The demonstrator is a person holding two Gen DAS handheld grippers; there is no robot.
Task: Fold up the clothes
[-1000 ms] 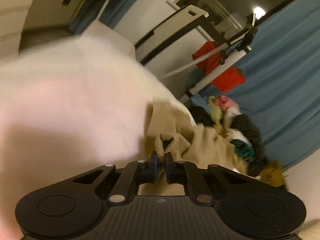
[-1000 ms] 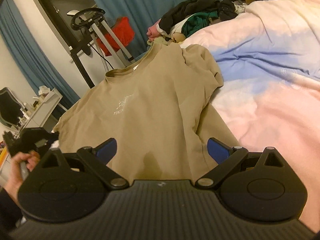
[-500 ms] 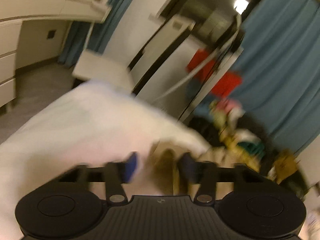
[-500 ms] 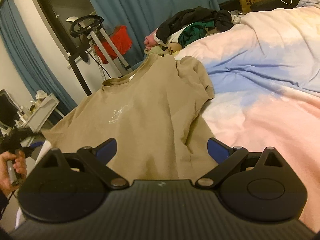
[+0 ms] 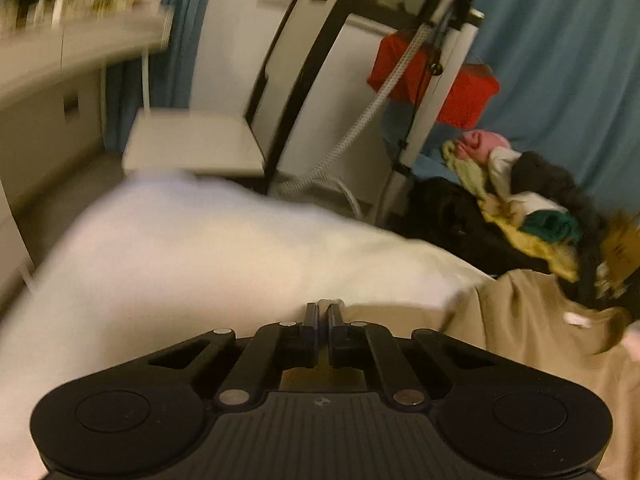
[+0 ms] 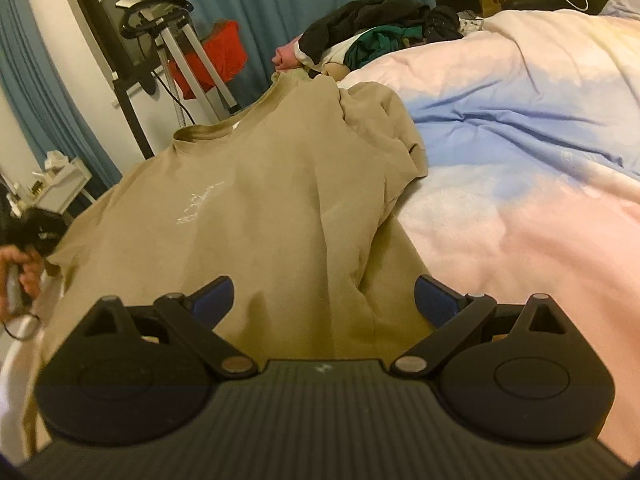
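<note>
Jaws wide on right gripper [image 6: 323,296], tan shirt [image 6: 256,216] beneath, clothes pile [image 6: 376,36] beyond

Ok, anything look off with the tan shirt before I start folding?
Yes. The tan T-shirt lies chest-up, but its far sleeve is bunched and crumpled against the duvet instead of spread flat. Otherwise nothing stands out.
</note>
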